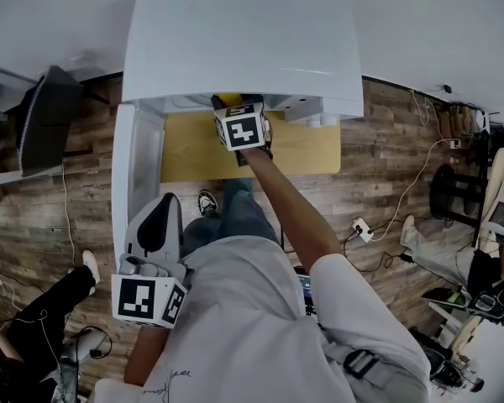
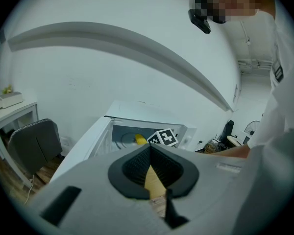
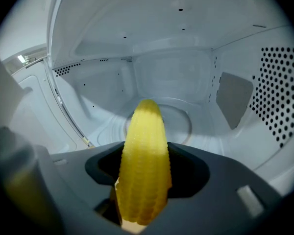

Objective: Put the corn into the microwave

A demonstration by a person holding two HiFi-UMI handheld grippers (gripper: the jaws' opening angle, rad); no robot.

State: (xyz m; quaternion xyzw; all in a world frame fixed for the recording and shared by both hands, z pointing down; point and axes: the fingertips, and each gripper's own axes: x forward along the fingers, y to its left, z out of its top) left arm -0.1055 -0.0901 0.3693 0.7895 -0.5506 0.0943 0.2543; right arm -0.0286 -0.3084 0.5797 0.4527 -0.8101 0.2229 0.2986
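Placing is in hand — the right gripper has its jaws clamped on the corn, its tip inside the open microwave above the turntable, while the left gripper has its jaws together, empty — next, probably, lowering the corn and letting go.

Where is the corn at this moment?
In the right gripper view the corn is clamped in the right gripper, its tip pointing into the open microwave, above the round turntable.
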